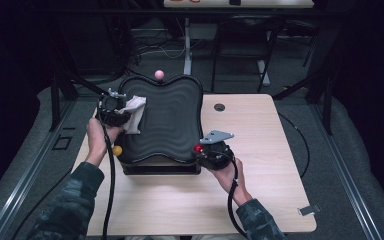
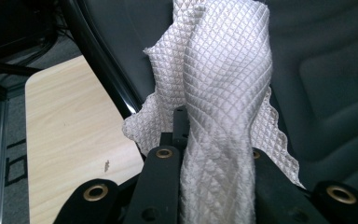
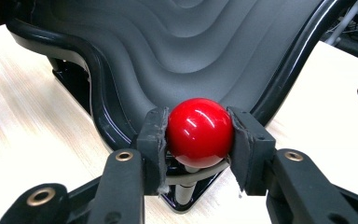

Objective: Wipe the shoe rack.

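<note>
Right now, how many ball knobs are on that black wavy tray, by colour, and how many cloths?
Red ball knob: 1
Yellow ball knob: 1
Pink ball knob: 1
White quilted cloth: 1
Total: 4

**Cloth pinched between the jaws**

The left gripper (image 2: pixel 214 154) has its two black jaws closed on a white quilted cloth (image 2: pixel 219 93), which rises bunched and twisted from between them. The cloth's scalloped edges hang out to either side of the jaws. Behind it lies a dark grey tray (image 2: pixel 326 84) with a glossy black rim. To the left, the light wooden table (image 2: pixel 70 135) shows, with a small dark speck on it.
</note>
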{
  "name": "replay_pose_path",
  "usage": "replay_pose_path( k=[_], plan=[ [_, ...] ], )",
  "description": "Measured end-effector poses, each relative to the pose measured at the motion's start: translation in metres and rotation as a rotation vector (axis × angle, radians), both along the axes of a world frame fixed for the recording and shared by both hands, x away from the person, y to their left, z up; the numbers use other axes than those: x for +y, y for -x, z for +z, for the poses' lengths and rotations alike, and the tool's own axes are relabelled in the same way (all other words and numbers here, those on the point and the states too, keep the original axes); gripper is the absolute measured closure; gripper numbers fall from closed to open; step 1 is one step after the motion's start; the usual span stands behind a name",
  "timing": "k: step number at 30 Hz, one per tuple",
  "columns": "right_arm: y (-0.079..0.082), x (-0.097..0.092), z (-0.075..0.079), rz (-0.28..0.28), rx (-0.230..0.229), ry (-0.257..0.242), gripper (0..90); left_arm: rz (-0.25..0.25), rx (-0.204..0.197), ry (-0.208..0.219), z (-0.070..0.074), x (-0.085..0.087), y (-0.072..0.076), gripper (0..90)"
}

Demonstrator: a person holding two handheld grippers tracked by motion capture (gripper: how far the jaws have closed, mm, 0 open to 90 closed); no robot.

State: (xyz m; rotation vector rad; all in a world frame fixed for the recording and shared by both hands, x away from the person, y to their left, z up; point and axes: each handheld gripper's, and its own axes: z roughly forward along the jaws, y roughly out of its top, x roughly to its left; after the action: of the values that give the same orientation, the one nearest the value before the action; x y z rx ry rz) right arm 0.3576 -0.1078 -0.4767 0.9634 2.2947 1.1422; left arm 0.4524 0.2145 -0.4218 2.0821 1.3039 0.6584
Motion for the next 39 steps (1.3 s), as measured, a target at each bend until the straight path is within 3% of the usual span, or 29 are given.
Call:
replay_pose_path(
  k=[12, 16, 27, 39],
  plan=[
    [0.000, 0.000, 0.000, 0.000, -0.001, 0.002, 60.2, -0.046, 0.008, -0.002, -0.013, -0.006, 0.024, 84.6],
    [0.000, 0.000, 0.000, -0.001, 0.000, 0.002, 60.2, -0.058, -0.001, -0.026, -0.017, -0.011, 0.033, 84.5],
    [0.000, 0.000, 0.000, -0.001, -0.001, 0.002, 60.2, -0.078, 0.007, -0.011, -0.026, -0.012, 0.050, 84.5],
    [0.001, 0.001, 0.000, 0.000, 0.000, -0.003, 60.1, -0.109, 0.010, -0.055, -0.031, -0.022, 0.061, 84.5]
  ],
)
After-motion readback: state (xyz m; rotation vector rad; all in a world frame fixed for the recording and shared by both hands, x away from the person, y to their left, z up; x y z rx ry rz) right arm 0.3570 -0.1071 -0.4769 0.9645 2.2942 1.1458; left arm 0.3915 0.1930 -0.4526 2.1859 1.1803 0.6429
